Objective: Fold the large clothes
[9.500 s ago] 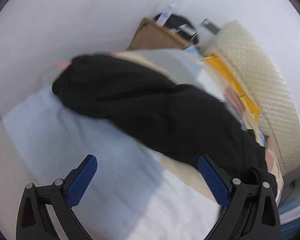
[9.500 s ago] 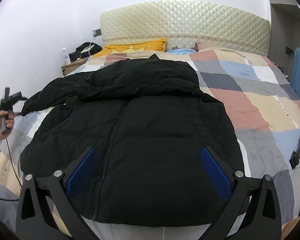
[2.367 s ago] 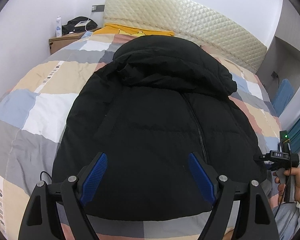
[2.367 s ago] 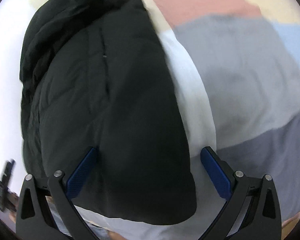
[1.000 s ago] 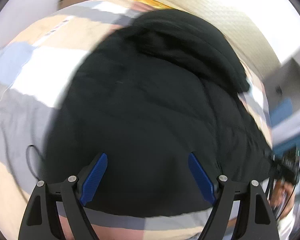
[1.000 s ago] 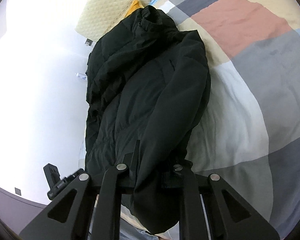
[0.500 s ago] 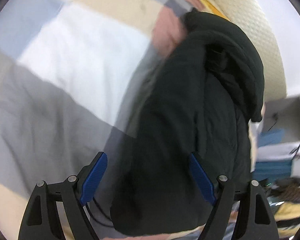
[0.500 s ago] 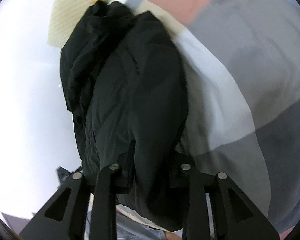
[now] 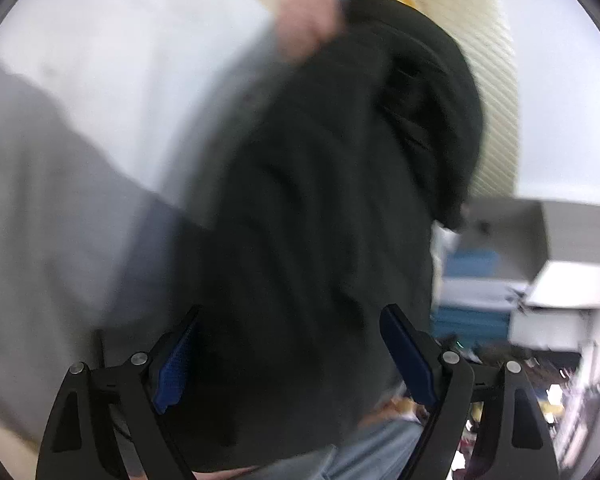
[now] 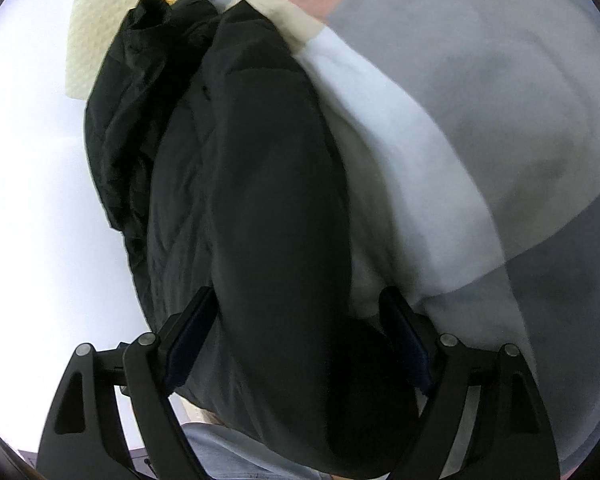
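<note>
my right claw (image 10: 296,332): jaws opening, black jacket (image 10: 240,200) bulging between them | my left claw (image 9: 288,344): jaws opening astride its hem | jacket on patchwork quilt (image 10: 480,128), cream headboard (image 10: 96,12) far, shelves (image 9: 540,280) right

Patchwork bedspread (image 10: 520,128) (grey, white, pink), cream quilted headboard (image 9: 488,40), white wall (image 10: 28,160)

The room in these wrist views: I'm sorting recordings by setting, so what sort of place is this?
Most likely a bedroom. A black puffer jacket lies on a bed covered with a patchwork quilt, and a cream quilted headboard stands against a plain white wall.
</note>
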